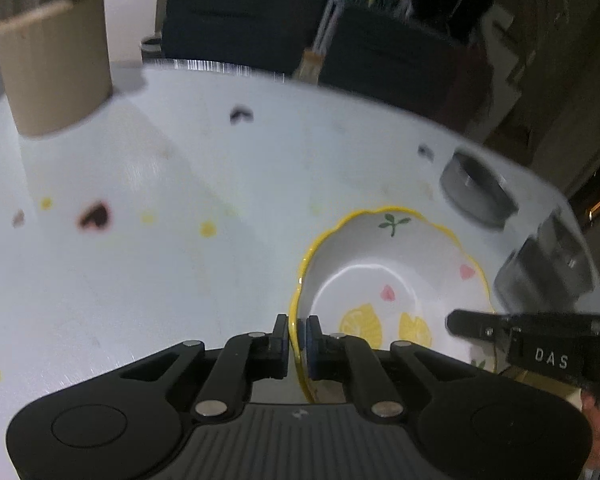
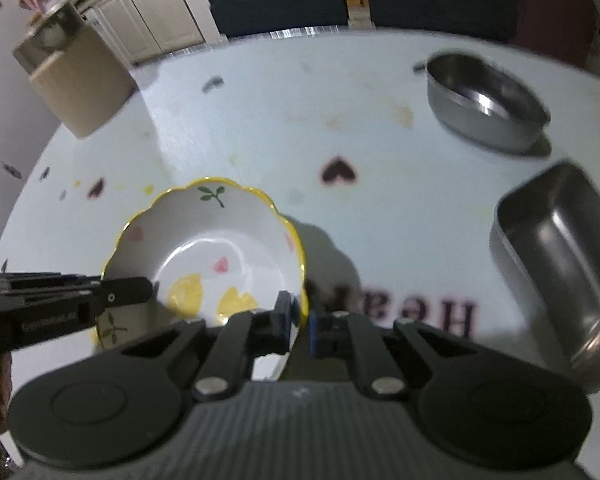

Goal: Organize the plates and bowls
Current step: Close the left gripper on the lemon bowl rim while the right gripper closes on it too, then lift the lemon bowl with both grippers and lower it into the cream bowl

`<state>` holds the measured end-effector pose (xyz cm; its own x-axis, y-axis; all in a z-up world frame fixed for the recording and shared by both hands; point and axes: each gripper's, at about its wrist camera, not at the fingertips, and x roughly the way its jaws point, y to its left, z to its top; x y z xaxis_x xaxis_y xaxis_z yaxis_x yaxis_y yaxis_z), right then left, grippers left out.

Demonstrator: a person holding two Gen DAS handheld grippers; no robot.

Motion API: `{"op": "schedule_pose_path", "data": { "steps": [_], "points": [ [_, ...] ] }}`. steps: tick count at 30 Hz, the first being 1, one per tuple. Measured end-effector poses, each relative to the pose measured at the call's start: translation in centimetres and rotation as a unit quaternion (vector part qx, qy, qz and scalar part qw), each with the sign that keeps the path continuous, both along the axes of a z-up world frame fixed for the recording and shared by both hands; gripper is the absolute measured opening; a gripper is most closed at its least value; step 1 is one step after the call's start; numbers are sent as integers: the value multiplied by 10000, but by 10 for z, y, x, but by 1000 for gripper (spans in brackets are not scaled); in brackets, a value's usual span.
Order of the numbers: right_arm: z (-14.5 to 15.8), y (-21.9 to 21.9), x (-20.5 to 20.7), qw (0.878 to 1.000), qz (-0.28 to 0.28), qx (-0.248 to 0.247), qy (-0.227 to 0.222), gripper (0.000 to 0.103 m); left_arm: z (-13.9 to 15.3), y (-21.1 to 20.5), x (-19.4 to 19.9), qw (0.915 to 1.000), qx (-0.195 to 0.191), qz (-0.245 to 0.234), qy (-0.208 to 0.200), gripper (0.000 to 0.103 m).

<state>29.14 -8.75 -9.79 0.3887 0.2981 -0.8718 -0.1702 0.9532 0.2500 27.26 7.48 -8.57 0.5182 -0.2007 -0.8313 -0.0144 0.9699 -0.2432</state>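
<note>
A white ceramic bowl with a yellow scalloped rim and lemon prints (image 1: 384, 280) is held above the round white table (image 1: 180, 260). My left gripper (image 1: 298, 340) is shut on its left rim. My right gripper (image 2: 300, 320) is shut on the same bowl's (image 2: 208, 256) right rim. Each gripper shows in the other's view, the right gripper (image 1: 480, 326) at the bowl's right side and the left gripper (image 2: 140, 288) at its left side. A second patterned dish peeks out under the bowl (image 2: 110, 330).
A round steel bowl (image 2: 486, 102) sits at the far right of the table and a rectangular steel container (image 2: 560, 256) lies nearer on the right. A tan cardboard box (image 1: 54, 60) stands at the far left edge. Dark chairs (image 1: 244, 20) stand beyond the table.
</note>
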Motion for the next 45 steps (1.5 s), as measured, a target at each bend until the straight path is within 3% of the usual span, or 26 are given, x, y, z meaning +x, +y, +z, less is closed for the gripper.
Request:
{"op": "schedule_pose_path", "data": {
  "steps": [11, 22, 31, 45],
  "points": [
    [53, -35, -28, 9953, -346, 546, -718, 8, 56, -23, -35, 9966, -73, -203, -792, 7],
    [79, -76, -67, 9897, -574, 701, -1112, 8, 81, -68, -79, 9913, -125, -571, -1176, 7],
    [81, -100, -101, 9902, -738, 524, -1061, 7, 69, -100, -100, 9892, -76, -949, -1113, 8],
    [48, -125, -130, 9956, -775, -53, -521, 7, 22, -145, -109, 9843, 248, -1677, -497, 12]
  ]
}}
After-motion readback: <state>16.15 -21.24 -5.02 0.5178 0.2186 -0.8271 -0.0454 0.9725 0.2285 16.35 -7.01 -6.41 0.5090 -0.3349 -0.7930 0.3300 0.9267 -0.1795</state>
